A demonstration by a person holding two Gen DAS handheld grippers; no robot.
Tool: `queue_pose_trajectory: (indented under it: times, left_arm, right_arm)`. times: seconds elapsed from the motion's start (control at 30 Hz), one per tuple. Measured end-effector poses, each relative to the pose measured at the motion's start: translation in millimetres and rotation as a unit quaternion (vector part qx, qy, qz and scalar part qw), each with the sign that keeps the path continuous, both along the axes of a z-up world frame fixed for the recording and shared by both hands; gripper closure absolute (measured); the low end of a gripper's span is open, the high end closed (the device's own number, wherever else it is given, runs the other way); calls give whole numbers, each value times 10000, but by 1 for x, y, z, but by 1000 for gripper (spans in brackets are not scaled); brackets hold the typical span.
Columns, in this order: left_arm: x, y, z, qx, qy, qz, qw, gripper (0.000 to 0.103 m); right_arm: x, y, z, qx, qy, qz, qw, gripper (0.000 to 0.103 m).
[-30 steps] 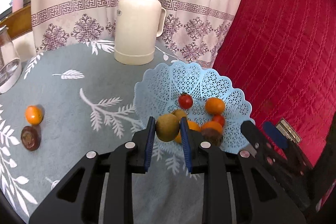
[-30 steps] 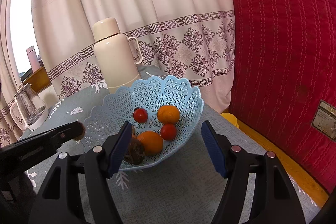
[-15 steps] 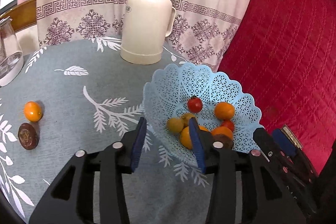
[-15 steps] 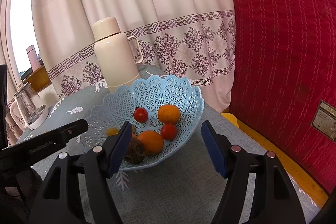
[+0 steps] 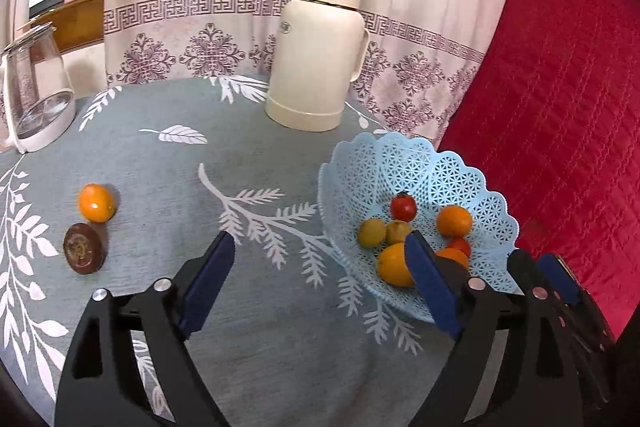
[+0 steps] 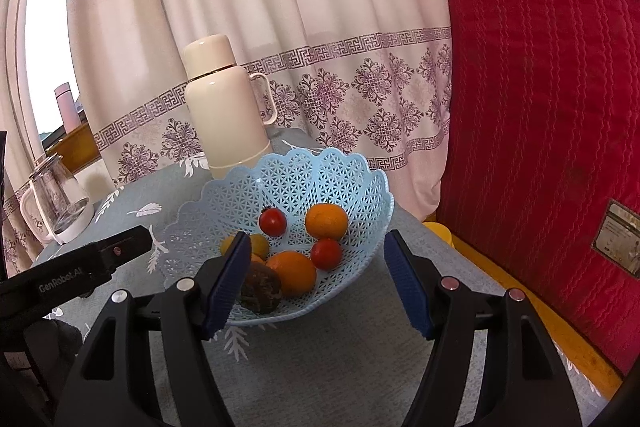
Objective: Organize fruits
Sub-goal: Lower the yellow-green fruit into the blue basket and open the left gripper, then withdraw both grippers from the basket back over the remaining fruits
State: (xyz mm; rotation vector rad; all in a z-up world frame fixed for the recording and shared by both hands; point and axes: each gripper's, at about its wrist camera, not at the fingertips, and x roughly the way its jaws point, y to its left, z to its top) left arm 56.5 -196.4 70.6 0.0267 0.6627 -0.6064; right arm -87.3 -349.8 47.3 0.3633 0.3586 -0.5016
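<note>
A light blue lattice basket [image 5: 404,163] [image 6: 312,183] stands on the grey leaf-print tablecloth and holds several fruits: oranges, red tomatoes, yellow-green fruits [image 5: 372,233] and a dark brown fruit [image 6: 260,291]. An orange [image 5: 96,203] and a dark brown fruit [image 5: 83,247] lie on the cloth at the left. My left gripper [image 5: 320,263] is open and empty, just left of the basket. My right gripper [image 6: 316,255] is open and empty in front of the basket.
A cream thermos [image 5: 320,47] [image 6: 224,107] stands behind the basket. A glass kettle [image 5: 34,87] [image 6: 60,199] is at the far left. A red quilted cushion [image 5: 560,107] rises at the right. A patterned curtain hangs behind the table.
My left gripper opened and let the yellow-green fruit go into the basket, then drew back and to the left with its jaws wide. The right gripper has not moved.
</note>
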Motion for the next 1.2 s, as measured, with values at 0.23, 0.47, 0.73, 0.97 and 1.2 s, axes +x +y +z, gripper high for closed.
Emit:
queue_pose_trajectory:
  times: [0.23, 0.47, 0.73, 0.97, 1.2]
  left_arm:
    - [4, 14, -1, 25, -46, 330, 9994, 7]
    - [7, 31, 1, -6, -126, 591, 9982, 7]
    - [14, 59, 2, 10, -211, 995, 9948, 7]
    - [23, 86, -2, 69, -196, 1409, 9898, 7]
    - [35, 116, -10, 184, -106, 1842, 9827, 7]
  right_arm:
    - [-2, 2, 2, -16, -97, 84, 9999, 25]
    - [-4, 0, 2, 56, -161, 126, 9998, 25]
    - [-5, 2, 3, 137, -316, 364, 9987, 17]
    - [4, 18, 6, 17, -313, 928, 9952, 15]
    - [14, 34, 2, 253, -241, 1857, 9820, 14]
